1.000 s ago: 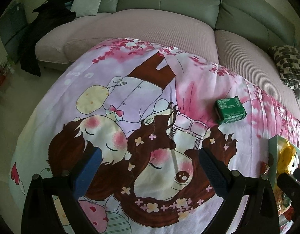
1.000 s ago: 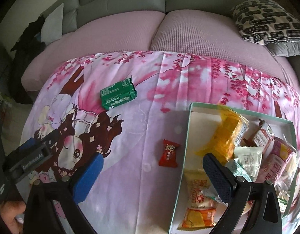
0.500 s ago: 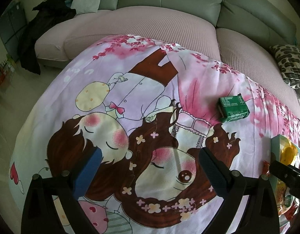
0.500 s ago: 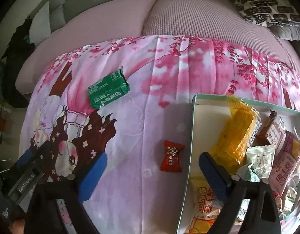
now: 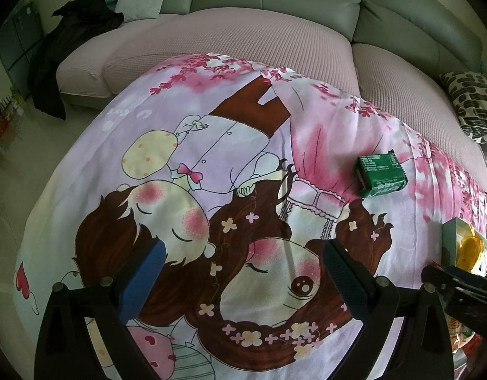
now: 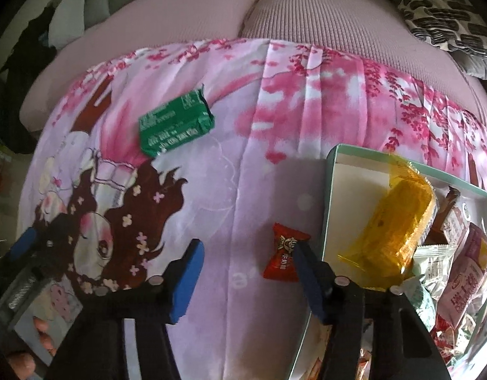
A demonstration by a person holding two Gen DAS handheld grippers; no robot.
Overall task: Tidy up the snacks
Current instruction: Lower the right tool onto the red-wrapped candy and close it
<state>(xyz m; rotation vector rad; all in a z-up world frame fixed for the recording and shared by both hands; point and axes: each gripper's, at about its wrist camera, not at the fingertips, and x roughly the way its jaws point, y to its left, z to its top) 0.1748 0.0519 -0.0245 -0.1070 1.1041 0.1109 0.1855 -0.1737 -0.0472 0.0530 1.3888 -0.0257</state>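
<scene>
right wrist view: one green snack packet [image 6: 176,125] lies on the cartoon cloth [image 6: 243,174], one red candy [image 6: 285,252] touches the spread, empty right gripper [image 6: 248,277] – one box [image 6: 330,196] holds packets, print unreadable. left gripper [image 5: 243,274] gapes empty.

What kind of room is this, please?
Probably a home living room: a large sofa with a patterned cushion, and a cartoon-print cloth spread in front of it, holding a snack box.

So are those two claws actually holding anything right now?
No, nothing. The left claw and right claw are both open and empty. The red candy lies on the cloth beside the right claw's finger, ungripped.
</scene>
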